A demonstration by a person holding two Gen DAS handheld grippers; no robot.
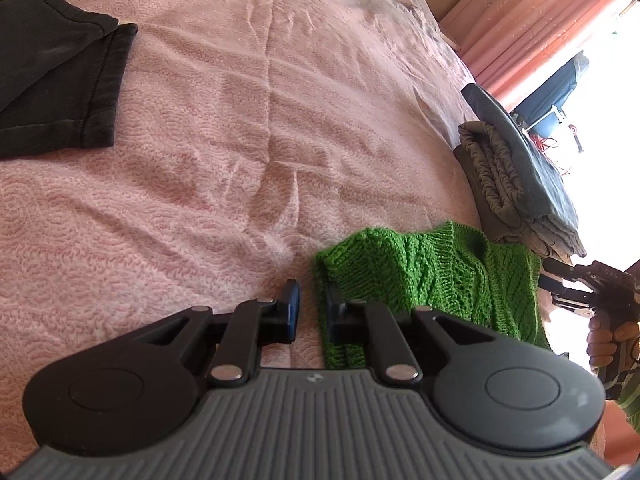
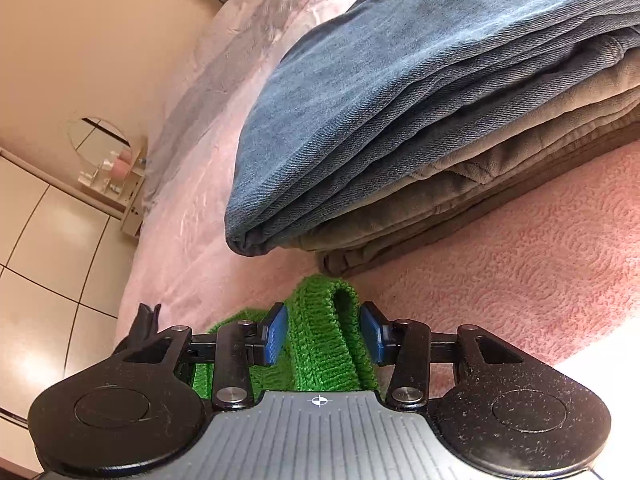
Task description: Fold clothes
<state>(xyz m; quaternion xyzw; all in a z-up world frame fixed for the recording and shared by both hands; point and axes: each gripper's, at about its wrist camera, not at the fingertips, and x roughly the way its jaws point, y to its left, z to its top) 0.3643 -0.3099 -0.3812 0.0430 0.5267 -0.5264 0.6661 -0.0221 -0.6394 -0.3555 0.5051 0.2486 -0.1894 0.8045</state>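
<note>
The green knitted sweater (image 1: 432, 276) lay bunched on the pink bedspread (image 1: 224, 152), just in front of a stack of folded clothes (image 2: 420, 132) topped by blue jeans. The left gripper (image 1: 311, 312) had its fingers clenched on one edge of the knit, the gap between them narrow. The right gripper (image 2: 323, 334) grasped a thick ribbed fold of the same sweater between its blue pads, at the side nearest the stack. A black garment (image 1: 56, 76) lay well apart from the sweater, across the bed
</note>
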